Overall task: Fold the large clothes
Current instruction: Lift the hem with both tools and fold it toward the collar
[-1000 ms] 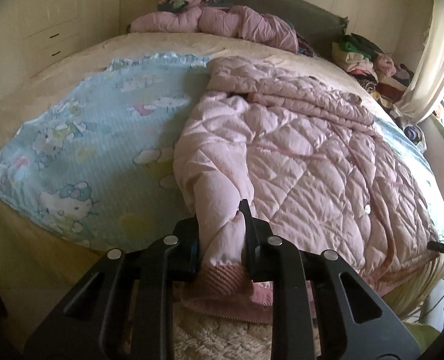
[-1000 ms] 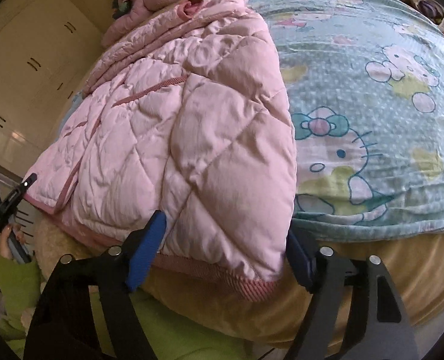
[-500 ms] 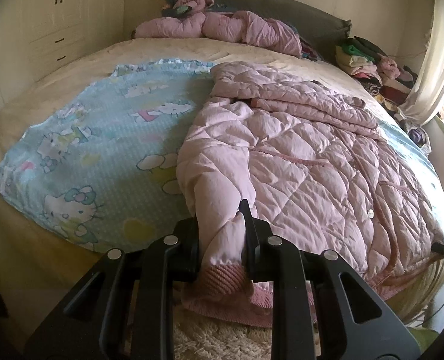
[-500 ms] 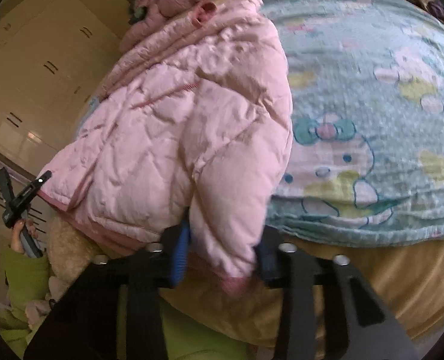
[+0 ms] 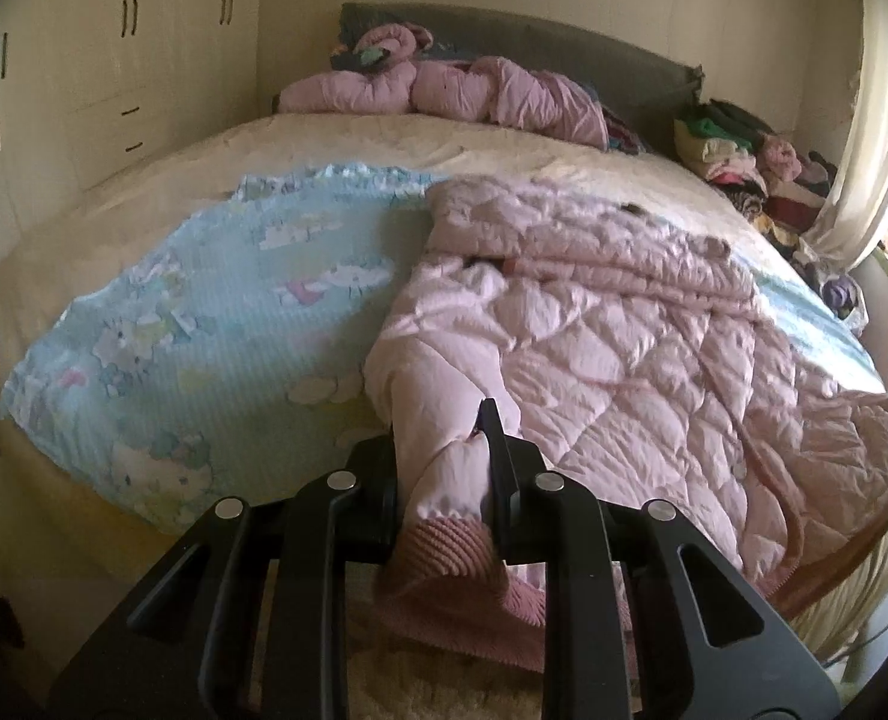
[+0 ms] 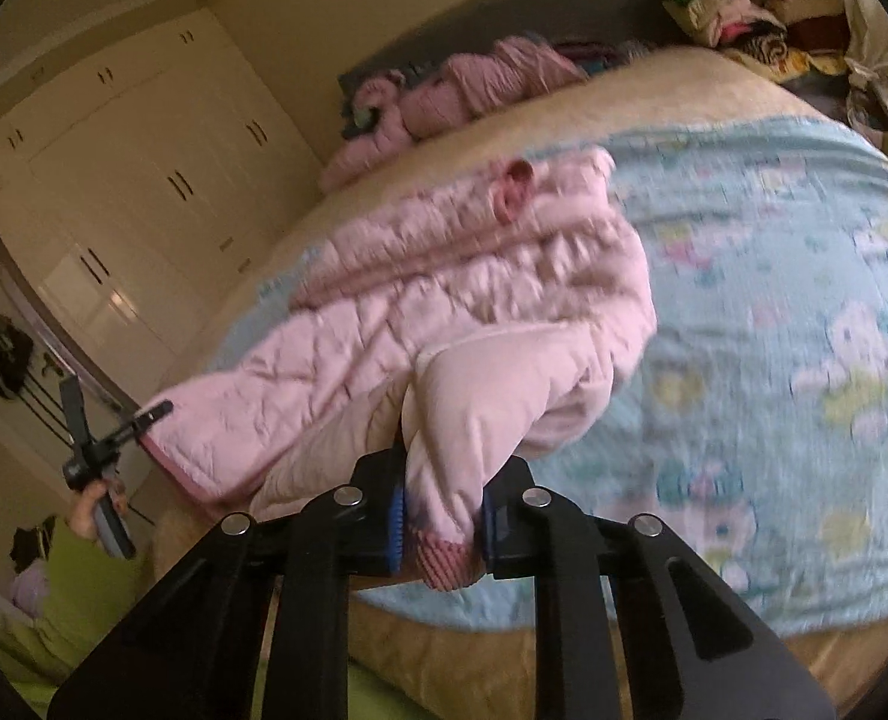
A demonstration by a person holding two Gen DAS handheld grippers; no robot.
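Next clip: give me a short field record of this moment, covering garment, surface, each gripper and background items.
garment: pink quilted jacket, spread on the bed
surface: blue cartoon blanket over a beige bed
left gripper: shut on the jacket's ribbed hem corner
right gripper: closing on the other hem corner, fabric between the jaws
background: pink bedding at the headboard, clothes pile, white wardrobe

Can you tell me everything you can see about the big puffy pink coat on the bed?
The pink coat is puffy, quilted in diamond shapes, with darker ribbed knit trim along its hem. It lies spread over a blue cartoon blanket on the bed, its hem toward the near edge. The left gripper pinches one hem corner. The right gripper is closing on the other corner, which is bunched and raised off the bed.
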